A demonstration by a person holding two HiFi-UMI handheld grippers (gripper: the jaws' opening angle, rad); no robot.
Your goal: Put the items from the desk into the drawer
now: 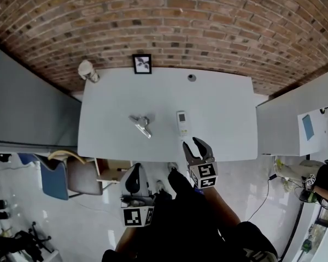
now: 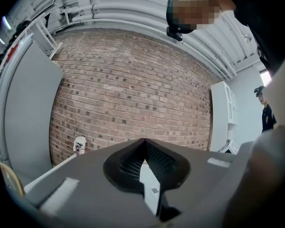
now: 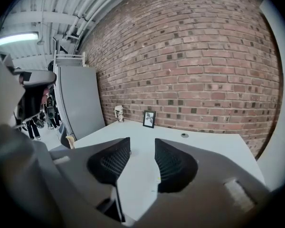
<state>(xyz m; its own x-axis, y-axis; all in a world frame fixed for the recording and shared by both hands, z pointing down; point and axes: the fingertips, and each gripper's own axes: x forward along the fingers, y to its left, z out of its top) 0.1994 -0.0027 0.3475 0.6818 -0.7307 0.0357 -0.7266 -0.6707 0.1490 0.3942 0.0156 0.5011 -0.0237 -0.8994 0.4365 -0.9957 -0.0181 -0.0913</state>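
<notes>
On the white desk (image 1: 224, 113) lie a metal stapler-like tool (image 1: 141, 124) and a white remote (image 1: 182, 123). My right gripper (image 1: 192, 143) hovers at the desk's front edge, just in front of the remote, open with nothing between its fingers; the right gripper view shows its jaws (image 3: 142, 144) apart over the bare desktop. My left gripper (image 1: 135, 169) hangs lower, in front of the desk and below its edge, beside a light wooden drawer (image 1: 111, 170). In the left gripper view its jaws (image 2: 145, 140) meet at the tips, holding nothing.
At the desk's back edge stand a paper cup (image 1: 88, 70), a small picture frame (image 1: 142, 64) and a round grommet (image 1: 192, 77). A chair (image 1: 57, 176) sits left of the drawer. Grey partitions flank the desk, with a brick wall behind it. A person (image 1: 322, 187) stands far right.
</notes>
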